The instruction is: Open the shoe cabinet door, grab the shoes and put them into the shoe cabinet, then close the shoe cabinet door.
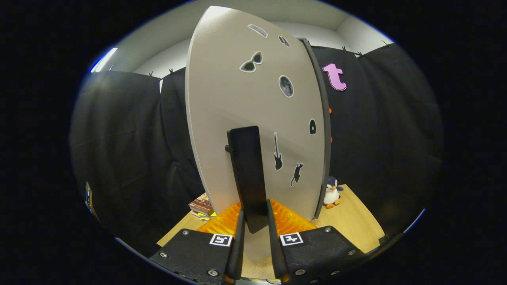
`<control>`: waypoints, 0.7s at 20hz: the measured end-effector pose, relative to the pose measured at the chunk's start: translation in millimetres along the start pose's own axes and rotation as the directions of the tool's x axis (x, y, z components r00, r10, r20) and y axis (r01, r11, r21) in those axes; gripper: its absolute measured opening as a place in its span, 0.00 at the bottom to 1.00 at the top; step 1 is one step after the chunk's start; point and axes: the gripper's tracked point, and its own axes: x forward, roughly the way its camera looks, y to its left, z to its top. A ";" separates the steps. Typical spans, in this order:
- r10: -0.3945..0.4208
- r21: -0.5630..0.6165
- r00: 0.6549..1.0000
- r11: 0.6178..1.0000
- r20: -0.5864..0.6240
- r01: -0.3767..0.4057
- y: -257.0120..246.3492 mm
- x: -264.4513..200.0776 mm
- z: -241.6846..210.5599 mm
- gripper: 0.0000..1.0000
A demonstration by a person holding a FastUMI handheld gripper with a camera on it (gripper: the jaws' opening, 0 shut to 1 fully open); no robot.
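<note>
Shoe cabinet door (237,118) with its dark handle (249,174) held in the gripper (255,221).

The two fingers of the gripper press on the low end of the flat dark handle, one on each side, so the gripper is closed on it. From the fingers, the pale door rises toward 12 o'clock, and it is very near. Little stickers sit on the door: sunglasses (252,62), a moon (286,86), a guitar (278,152) and a cat (296,173). At 2 o'clock from the fingers, a toy penguin (332,192) stands on the wooden worktop (352,225), just past the door's edge. At 10 o'clock, a small pile of books (202,206) lies on the worktop.
</note>
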 end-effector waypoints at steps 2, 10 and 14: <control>-0.016 -0.008 1.000 1.000 0.006 0.016 -9.3 -9.5 2.5 0.30; -0.204 -0.117 0.973 0.969 0.111 0.216 -74.8 -30.0 26.2 0.18; -0.336 -0.131 0.934 0.927 0.119 0.350 -119.1 -47.2 26.3 0.15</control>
